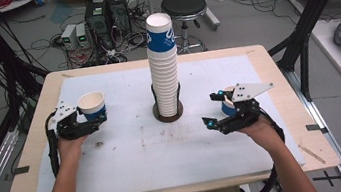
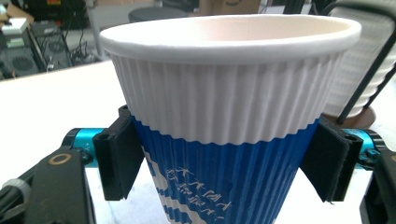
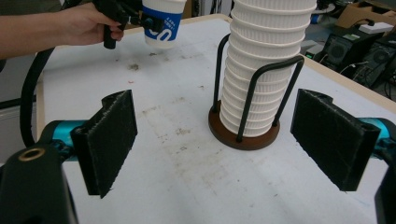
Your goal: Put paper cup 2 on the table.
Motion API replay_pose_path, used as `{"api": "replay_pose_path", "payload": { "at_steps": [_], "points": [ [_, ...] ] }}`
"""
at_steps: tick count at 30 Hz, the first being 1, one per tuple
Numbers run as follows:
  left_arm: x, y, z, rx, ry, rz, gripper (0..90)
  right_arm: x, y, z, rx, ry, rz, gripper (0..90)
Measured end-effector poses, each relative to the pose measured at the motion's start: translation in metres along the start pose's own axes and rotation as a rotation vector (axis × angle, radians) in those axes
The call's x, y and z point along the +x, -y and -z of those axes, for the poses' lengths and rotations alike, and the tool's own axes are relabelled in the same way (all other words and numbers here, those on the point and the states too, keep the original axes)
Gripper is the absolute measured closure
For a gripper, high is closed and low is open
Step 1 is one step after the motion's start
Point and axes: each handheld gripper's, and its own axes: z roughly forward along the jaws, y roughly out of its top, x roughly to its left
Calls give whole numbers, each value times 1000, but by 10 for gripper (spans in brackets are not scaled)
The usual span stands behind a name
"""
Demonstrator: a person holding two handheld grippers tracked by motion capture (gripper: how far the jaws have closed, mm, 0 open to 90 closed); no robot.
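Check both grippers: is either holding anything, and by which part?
The left gripper holds a blue and white paper cup upright, its pads pressing opposite sides of the wall at mid height. The right gripper is open, nothing between its jaws.

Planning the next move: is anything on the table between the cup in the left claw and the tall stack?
Nothing visible. Only bare white mat lies between the cup and the stack in its wire holder.

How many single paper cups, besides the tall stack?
2. The first cup is held by the left gripper; the second cup sits by the right gripper, partly hidden under its plate.
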Motion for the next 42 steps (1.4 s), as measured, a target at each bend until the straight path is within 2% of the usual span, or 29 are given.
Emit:
{"api": "replay_pose_path", "payload": {
  "at_steps": [5, 8, 12, 14, 19, 22, 29, 34, 36, 39, 42],
  "points": [
    [0, 6, -5, 63, -46, -15, 233, 0, 0, 0, -1, 2, 5, 147],
    [-2, 8, -7, 91, -47, -21, 232, 1, -1, 0, 0, 2, 3, 147],
    [-5, 11, -11, 141, -52, -52, 232, 1, -1, 0, -2, -2, 1, 147],
    [-6, 13, -11, 148, -47, -53, 232, 1, -1, 0, -3, 2, 3, 147],
    [-6, 14, -9, 147, -50, -38, 231, 0, -1, 1, -6, -1, 5, 147],
    [-7, 14, -6, 165, -50, -39, 231, 0, -1, 1, -6, -2, 7, 147],
    [-5, 17, 5, 215, -39, -19, 223, 0, -2, 2, -8, -4, 7, 147],
    [-8, 20, 4, 280, -28, -29, 199, -1, -2, 2, -10, -7, 4, 147],
    [-8, 20, 6, 288, -27, -23, 187, -2, -2, 2, -9, -7, 4, 147],
    [-7, 19, 12, 298, -39, -16, 178, -1, -2, 2, -7, -13, -1, 147],
    [-5, 19, 24, 293, -22, -8, 178, -1, -2, 2, -6, -13, 1, 147]
  ]
}}
